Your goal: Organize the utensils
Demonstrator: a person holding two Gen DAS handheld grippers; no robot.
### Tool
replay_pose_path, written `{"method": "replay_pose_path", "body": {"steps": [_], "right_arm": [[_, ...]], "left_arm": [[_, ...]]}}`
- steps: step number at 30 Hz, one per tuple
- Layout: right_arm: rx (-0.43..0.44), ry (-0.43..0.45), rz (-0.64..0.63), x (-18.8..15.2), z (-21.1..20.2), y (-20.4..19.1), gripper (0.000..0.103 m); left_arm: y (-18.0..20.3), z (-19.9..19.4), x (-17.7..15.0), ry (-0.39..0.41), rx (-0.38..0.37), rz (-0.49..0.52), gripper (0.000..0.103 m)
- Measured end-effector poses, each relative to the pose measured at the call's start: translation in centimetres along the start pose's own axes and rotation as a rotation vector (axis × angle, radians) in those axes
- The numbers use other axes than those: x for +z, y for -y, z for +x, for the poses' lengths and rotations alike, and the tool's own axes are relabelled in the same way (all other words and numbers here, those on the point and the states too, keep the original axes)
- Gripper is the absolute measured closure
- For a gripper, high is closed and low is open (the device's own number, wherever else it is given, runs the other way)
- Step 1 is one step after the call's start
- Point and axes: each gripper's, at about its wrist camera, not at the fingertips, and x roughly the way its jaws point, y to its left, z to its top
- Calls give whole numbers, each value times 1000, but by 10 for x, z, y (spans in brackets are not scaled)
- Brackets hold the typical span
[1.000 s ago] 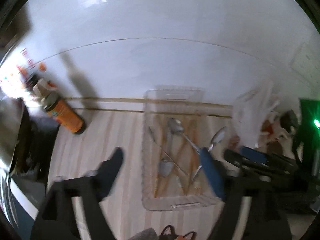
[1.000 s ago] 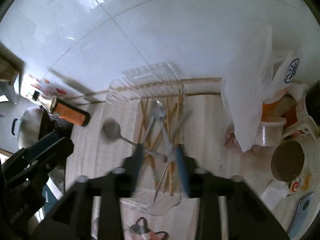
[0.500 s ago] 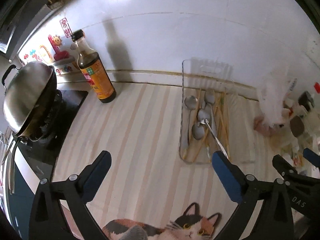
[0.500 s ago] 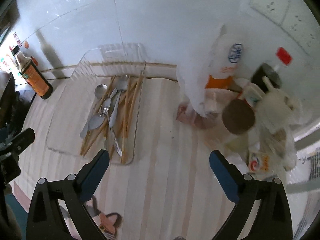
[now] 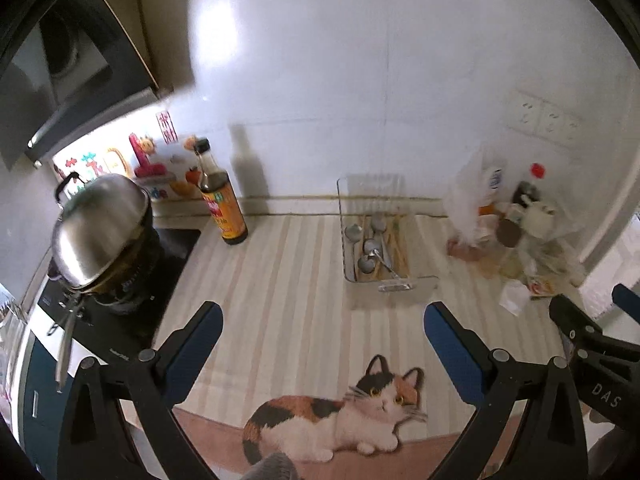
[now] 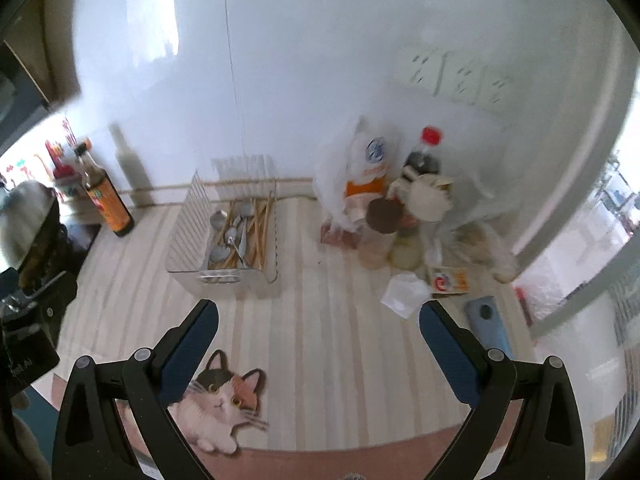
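A clear plastic tray [image 5: 392,290] [image 6: 222,276] stands on the striped counter against the white wall. Several metal spoons [image 5: 366,262] [image 6: 230,236] and a bundle of wooden chopsticks [image 5: 398,240] [image 6: 260,232] lie inside it. My left gripper [image 5: 322,330] hangs open above the counter, well back from the tray, with nothing between its blue pads. My right gripper [image 6: 318,330] is open too and empty, likewise back from the tray. The right gripper's black body [image 5: 592,344] shows at the right edge of the left wrist view.
A dark sauce bottle [image 5: 222,200] [image 6: 106,196] stands left of the tray beside a hob with a steel-lidded pot [image 5: 98,232]. Bags, bottles and jars [image 6: 400,200] crowd the right corner, with a blue phone [image 6: 488,326] near them. A cat picture [image 5: 340,412] marks the counter's front.
Both grippers drew back and up from the tray. The right gripper's jaws went from narrow to wide; a spoon seen between them earlier lies in the tray now.
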Motion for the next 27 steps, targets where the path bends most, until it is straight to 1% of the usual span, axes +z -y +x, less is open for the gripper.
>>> {"method": "replay_pose_path", "body": {"steps": [6,12,18,22,24,26,27], "right_arm": [[-21,85,24,-22,-81,-3,1],[-23,126,34,-45,-135,-6,1],[-29,148,32,-58,-163,-6,1],[-25,145,37,-59,-167,-3,1],[-24,140,40,-56,-165,0,1],[-33,130,36,-52,-162,2,1],[-28,124,38,-49,-160,4,1]], "left_arm": [[-9,-58,-16,52,-32,18,0],[-17,-95,-31,86,-47,24,0],[-17,-113,-37,102,-52,21,0],[-12,-114,-35,93,-37,29,0],[-9,-112,-31,77,-28,16,0],[-7,-111,-29,71,-37,10,0],[-5,-110,-26,68,-27,12,0]]}}
